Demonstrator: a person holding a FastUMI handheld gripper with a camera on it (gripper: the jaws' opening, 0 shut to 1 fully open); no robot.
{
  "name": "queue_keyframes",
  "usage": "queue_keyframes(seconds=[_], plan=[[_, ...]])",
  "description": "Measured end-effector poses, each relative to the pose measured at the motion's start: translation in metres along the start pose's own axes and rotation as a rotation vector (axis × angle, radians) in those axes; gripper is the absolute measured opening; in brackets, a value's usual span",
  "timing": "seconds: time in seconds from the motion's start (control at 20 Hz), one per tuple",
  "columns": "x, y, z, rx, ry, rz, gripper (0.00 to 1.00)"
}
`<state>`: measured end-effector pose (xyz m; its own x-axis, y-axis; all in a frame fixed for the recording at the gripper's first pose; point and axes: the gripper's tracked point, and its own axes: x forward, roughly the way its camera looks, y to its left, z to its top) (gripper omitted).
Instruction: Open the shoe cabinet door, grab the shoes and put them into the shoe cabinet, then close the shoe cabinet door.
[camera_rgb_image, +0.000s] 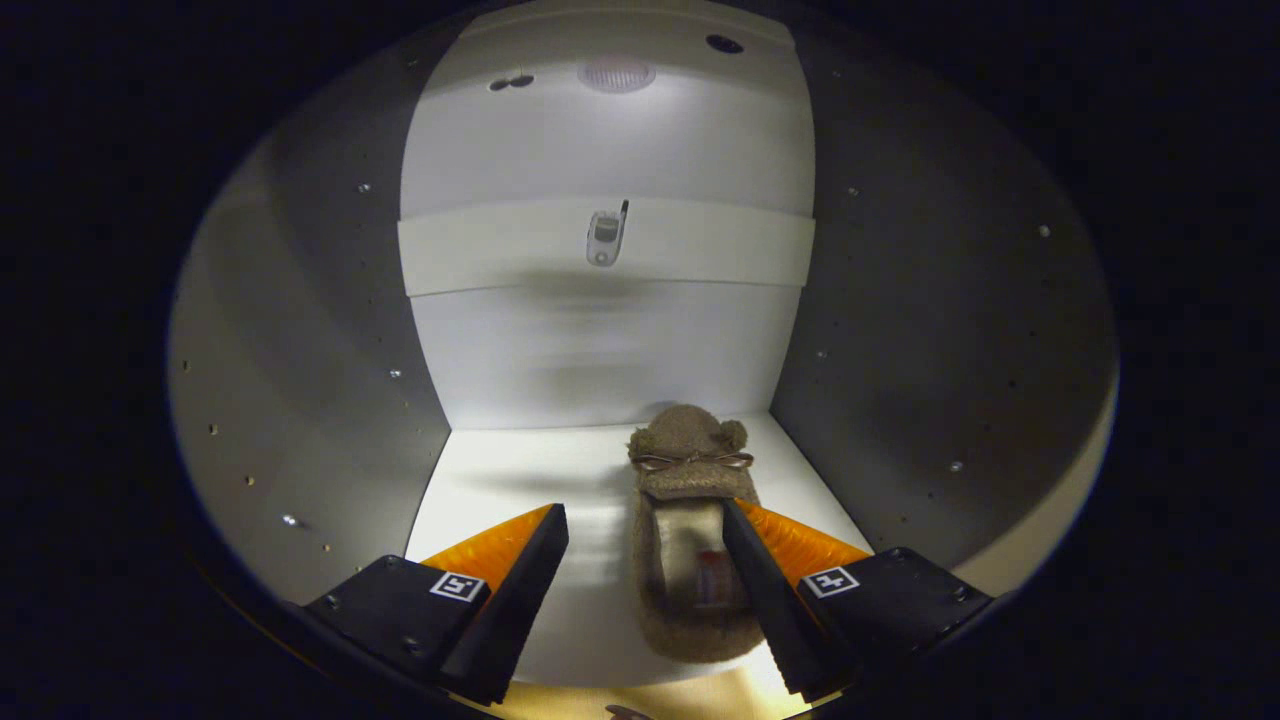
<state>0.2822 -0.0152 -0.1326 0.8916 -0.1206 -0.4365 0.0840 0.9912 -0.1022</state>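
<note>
Door open, presumably | slipper (690, 530) lay on cabinet floor (520, 480) toward right wall | gripper (645, 530) jaws spread, not pinching | closing left

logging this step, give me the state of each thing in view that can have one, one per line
claw: open, fingers spread, holding nothing
slipper: lying flat on the cabinet floor, toe toward the back wall, between the fingers, close against one finger and apart from the other
shoe cabinet: door open, interior in view
cabinet light: on, lighting the back wall
</note>
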Motion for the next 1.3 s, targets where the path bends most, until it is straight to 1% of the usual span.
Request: queue_keyframes(seconds=[0.3, 0.55, 0.7, 0.9, 1.15, 1.3], plan=[[-0.096, 0.002, 0.016, -0.008, -0.111, 0.014, 0.99], [-0.184, -0.011, 0.009, -0.008, -0.175, 0.022, 0.99], [-0.236, -0.023, 0.008, 0.023, -0.229, 0.040, 0.99], [-0.301, -0.051, 0.005, 0.047, -0.305, 0.027, 0.98], [-0.371, -0.095, -0.002, 0.093, -0.369, 0.052, 0.98], [-0.410, -0.126, -0.011, 0.089, -0.381, 0.066, 0.98]])
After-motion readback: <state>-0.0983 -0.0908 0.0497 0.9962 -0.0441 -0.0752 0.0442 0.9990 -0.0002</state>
